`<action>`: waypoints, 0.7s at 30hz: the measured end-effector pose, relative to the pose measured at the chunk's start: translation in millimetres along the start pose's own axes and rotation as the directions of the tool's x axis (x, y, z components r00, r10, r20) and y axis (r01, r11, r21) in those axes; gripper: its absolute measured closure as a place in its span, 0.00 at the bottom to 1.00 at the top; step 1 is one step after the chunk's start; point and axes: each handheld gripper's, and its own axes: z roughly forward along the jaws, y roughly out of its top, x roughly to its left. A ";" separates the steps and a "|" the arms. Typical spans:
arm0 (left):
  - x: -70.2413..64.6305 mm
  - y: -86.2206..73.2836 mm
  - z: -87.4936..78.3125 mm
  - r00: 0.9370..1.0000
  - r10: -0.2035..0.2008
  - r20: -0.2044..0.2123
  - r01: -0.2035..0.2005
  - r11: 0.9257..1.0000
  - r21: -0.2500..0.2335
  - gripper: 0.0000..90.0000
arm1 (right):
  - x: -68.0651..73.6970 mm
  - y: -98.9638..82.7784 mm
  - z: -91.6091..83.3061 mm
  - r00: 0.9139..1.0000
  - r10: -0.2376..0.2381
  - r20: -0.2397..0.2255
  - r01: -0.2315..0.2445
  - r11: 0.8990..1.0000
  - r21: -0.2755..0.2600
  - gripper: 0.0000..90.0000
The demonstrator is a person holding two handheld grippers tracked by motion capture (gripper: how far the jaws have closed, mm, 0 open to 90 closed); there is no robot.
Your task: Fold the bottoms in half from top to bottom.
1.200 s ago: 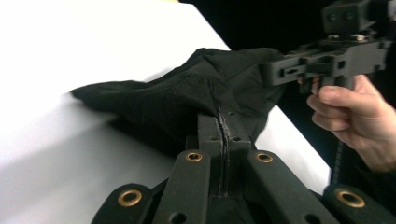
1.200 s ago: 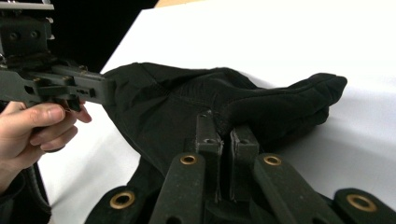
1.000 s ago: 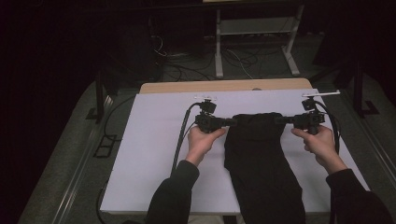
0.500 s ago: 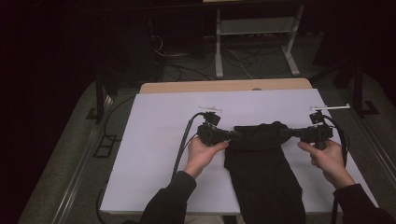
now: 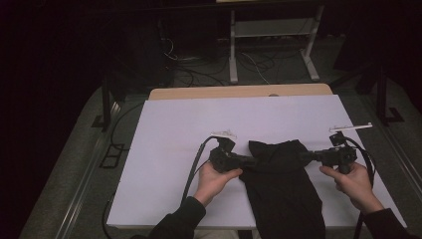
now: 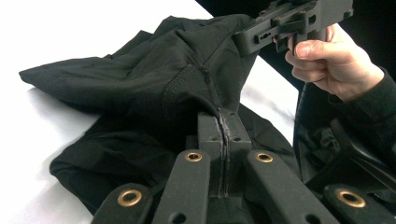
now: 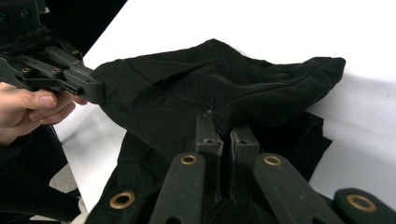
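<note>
Garment (image 5: 281, 186): black cloth, soft and limp, judged light; lies from the table's near edge up to mid-table, its far end folded toward the person.
Left gripper (image 5: 247, 161): jaws clamped on the fold's left corner.
Right gripper (image 5: 307, 156): jaws clamped on the right corner.
Hold: corners of the fold; elsewhere the cloth would sag.
Table (image 5: 169, 149): white, bare around.
Beyond: frame (image 5: 271, 30), cables (image 5: 191, 64); nothing obstructs.

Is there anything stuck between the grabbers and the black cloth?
No. Both the left gripper and the right gripper are already pinched shut on the black cloth, one on each side, with nothing in between.
</note>
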 end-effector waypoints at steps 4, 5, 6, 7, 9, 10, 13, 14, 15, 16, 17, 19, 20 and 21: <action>-2.7 -4.0 -0.9 1.000 0.012 0.003 -0.012 1.000 0.012 0.98 | 2.9 -4.2 -0.8 1.000 -0.006 -0.008 0.006 1.000 0.006 0.93; -4.0 -4.9 -1.4 1.000 0.017 0.000 -0.017 1.000 0.012 0.98 | 3.5 -4.8 -1.1 1.000 -0.008 -0.010 0.008 1.000 0.007 0.93; -4.7 -5.4 -2.0 1.000 0.022 0.003 -0.022 1.000 0.013 0.98 | 4.5 -5.8 -1.6 1.000 -0.010 -0.010 0.010 1.000 0.009 0.93; -5.2 -5.6 -2.4 1.000 0.022 0.003 -0.022 1.000 0.014 0.98 | 5.0 -6.5 -1.7 1.000 -0.013 -0.011 0.013 1.000 0.008 0.93; -7.3 -6.4 -3.3 1.000 0.028 0.005 -0.028 1.000 0.014 0.98 | 5.7 -8.0 -1.9 1.000 -0.014 -0.013 0.014 1.000 0.012 0.93; -8.0 -6.7 -3.6 1.000 0.031 0.004 -0.031 0.999 0.017 0.98 | 5.9 -8.7 -2.0 1.000 -0.014 -0.014 0.015 1.000 0.013 0.93; -11.3 -8.3 -4.3 0.999 0.045 0.004 -0.045 0.999 0.020 0.98 | 6.8 -10.4 -2.4 1.000 -0.015 -0.017 0.016 1.000 0.018 0.93; -12.5 -9.0 -4.3 0.999 0.054 0.002 -0.054 0.998 0.022 0.98 | 7.2 -11.2 -2.8 1.000 -0.014 -0.019 0.015 1.000 0.020 0.93; -13.0 -9.5 -4.4 0.998 0.058 0.003 -0.058 0.998 0.024 0.98 | 7.7 -12.0 -3.2 1.000 -0.015 -0.022 0.016 1.000 0.023 0.93; -13.5 -10.2 -4.1 0.998 0.059 0.003 -0.059 0.998 0.026 0.98 | 7.8 -12.4 -3.2 1.000 -0.017 -0.021 0.018 1.000 0.024 0.93; -13.8 -11.0 -3.7 0.998 0.061 0.004 -0.061 0.998 0.029 0.98 | 8.0 -13.0 -3.4 1.000 -0.018 -0.020 0.018 1.000 0.024 0.93; -14.9 -12.9 -2.7 0.998 0.064 0.009 -0.064 0.997 0.035 0.98 | 8.3 -14.1 -3.8 1.000 -0.017 -0.023 0.018 0.999 0.029 0.93; -15.4 -13.8 -2.5 0.998 0.069 0.010 -0.069 0.997 0.038 0.98 | 8.6 -14.6 -3.9 1.000 -0.018 -0.020 0.019 0.999 0.030 0.93; -15.8 -14.5 -2.4 0.997 0.074 0.011 -0.074 0.996 0.041 0.98 | 8.8 -15.2 -4.1 1.000 -0.019 -0.021 0.019 0.999 0.031 0.93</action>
